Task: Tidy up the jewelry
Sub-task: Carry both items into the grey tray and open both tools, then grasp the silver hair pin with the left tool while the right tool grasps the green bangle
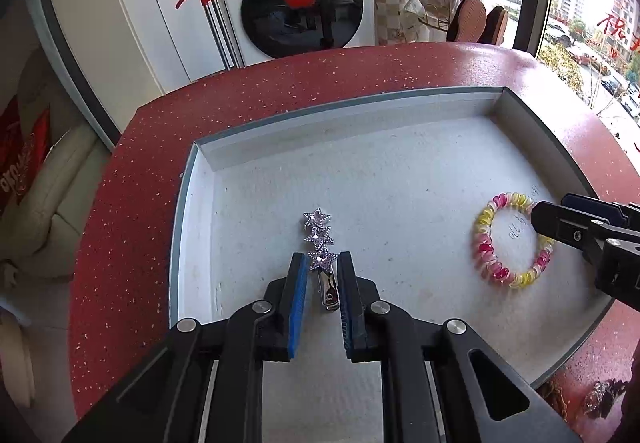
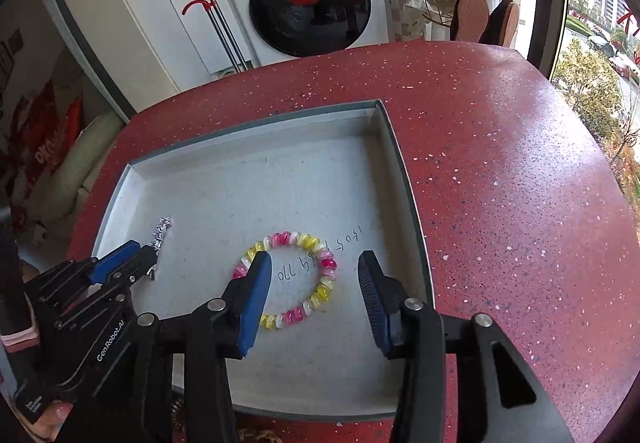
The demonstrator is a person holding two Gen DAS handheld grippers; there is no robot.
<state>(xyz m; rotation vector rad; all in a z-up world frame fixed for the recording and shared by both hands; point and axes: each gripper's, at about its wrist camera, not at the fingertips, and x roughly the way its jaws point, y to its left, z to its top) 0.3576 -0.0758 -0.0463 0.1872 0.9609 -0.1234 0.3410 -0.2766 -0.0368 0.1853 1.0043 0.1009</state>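
A dark red table [image 2: 500, 171] flecked with white specks is seen. On it, a pale grey tray [image 1: 532, 123] is edged in darker grey. A bracelet [image 2: 320, 293] is banded in pink, yellow and white. A hair clip [image 1: 319, 239] is studded with silvery lilac stars.

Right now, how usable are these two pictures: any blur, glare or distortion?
Left wrist view: sharp on the star hair clip, window blown out, tray edges bowed. Right wrist view: bracelet crisp, same bowing, corners vignetted.

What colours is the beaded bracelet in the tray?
Pink, yellow and white bracelet; clearest in the right wrist view.
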